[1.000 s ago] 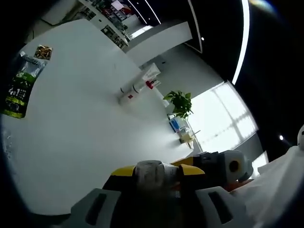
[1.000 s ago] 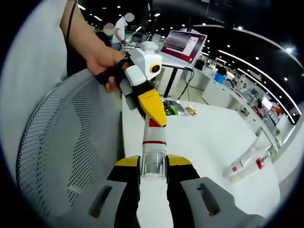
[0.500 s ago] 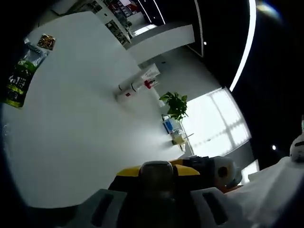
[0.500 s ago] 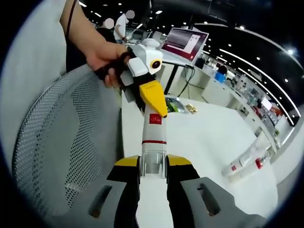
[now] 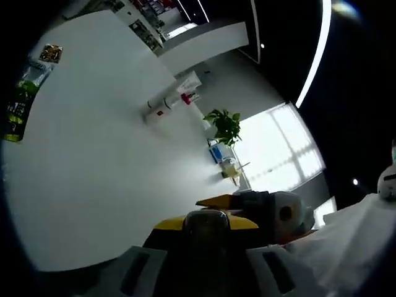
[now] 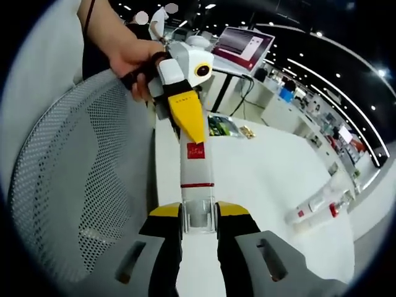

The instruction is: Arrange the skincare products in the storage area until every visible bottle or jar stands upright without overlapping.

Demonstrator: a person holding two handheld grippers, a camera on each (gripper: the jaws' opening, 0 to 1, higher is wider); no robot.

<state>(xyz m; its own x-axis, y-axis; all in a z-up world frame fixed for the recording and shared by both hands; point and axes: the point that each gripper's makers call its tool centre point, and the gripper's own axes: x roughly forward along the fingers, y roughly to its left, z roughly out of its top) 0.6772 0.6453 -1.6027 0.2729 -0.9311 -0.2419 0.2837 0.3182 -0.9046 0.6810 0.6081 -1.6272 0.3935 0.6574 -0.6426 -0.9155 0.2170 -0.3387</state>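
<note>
In the left gripper view, a green printed sachet (image 5: 17,106) lies at the far left of the white table (image 5: 93,179). Further right, several white tubes with red marks (image 5: 168,103) lie flat together, near a green potted plant (image 5: 224,125). The left gripper (image 5: 205,224) pinches what seems to be the end of a bottle.

In the right gripper view, a white perforated mesh chair back (image 6: 68,185) stands left. The right gripper (image 6: 198,218) clamps the clear cap end of a tall white bottle with a red label (image 6: 196,167), whose far end the other yellow-tipped gripper holds above the table.
</note>
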